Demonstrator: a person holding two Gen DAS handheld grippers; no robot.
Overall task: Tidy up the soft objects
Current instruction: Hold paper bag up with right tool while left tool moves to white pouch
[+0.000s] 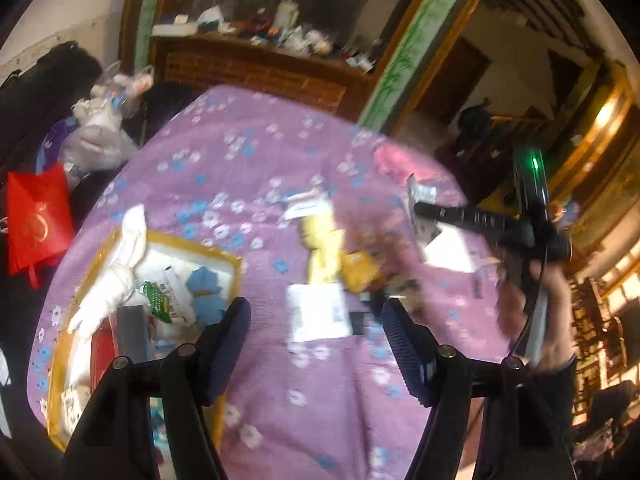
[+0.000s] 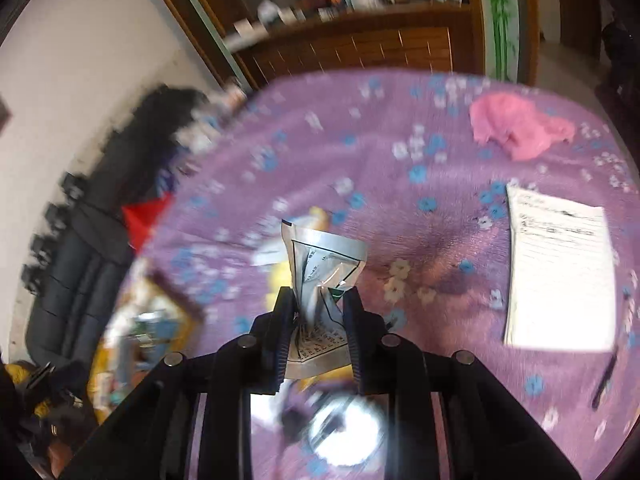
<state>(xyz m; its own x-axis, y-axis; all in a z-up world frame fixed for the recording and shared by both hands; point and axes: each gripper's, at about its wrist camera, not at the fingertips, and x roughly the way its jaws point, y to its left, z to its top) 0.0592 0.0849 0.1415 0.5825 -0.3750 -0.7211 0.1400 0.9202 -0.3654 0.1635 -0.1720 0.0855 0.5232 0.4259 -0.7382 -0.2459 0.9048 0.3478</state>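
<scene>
Right gripper is clamped on a crumpled silver foil sachet, held above the purple floral bedspread; the yellow-rimmed storage box lies near-left. Left gripper is spread, empty.

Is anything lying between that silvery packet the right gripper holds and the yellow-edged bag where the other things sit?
Nothing visible blocks it. The right gripper pinches the silvery packet above the purple bedspread. The yellow-edged bag lies open to the left, with only a yellow soft toy lying low on the bedspread between.
</scene>
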